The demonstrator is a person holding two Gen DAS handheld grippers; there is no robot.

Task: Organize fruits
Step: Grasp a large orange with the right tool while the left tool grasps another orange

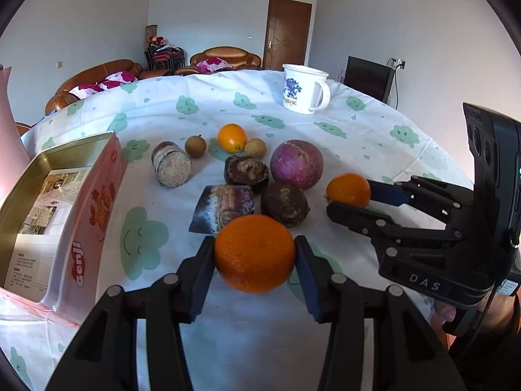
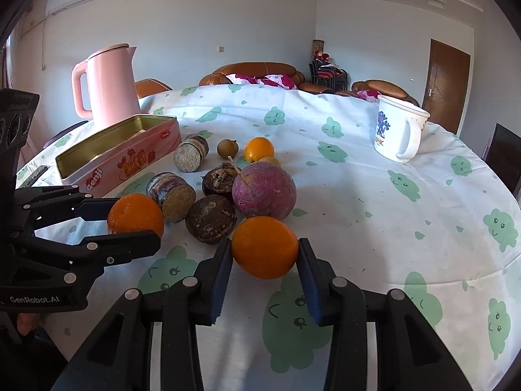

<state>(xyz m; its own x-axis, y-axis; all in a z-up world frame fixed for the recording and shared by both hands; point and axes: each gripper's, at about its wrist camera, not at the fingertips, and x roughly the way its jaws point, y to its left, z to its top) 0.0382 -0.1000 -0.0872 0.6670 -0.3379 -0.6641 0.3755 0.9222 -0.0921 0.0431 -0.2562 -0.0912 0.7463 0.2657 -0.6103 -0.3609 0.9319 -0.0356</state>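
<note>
My round table point(image 2: 374, 215) fills both views, draped in a white cloth printed with green smiling clouds. At its left side stands a pink electric kettle point(image 2: 110, 88), and in front of it lies an open pink Genji biscuit tin point(image 1: 88, 215), lid off, gold inside, with a printed leaflet on its floor. A white mug point(image 1: 302, 89) with a blue figure sits at the far right edge.

The produce is bunched in the middle of the cloth. The biggest piece is a purple round radish point(image 2: 264, 190), with two dark brown taro-like corms point(image 1: 285, 203) touching in front and beside it. Two cut sugarcane sections point(image 1: 171, 167) lie left of those, nearer the tin. Behind them sit a small orange point(image 1: 232, 137) and two brown longans point(image 1: 195, 145) either side of it.

My left gripper point(image 1: 255, 257) is clamped on a large orange point(image 1: 255, 254), blue pads pressing both sides, close to the tin. My right gripper point(image 2: 264, 251) is clamped on a smaller orange point(image 2: 264, 247), just in front of the radish. I cannot tell whether either orange touches the cloth or is raised off it.
</note>
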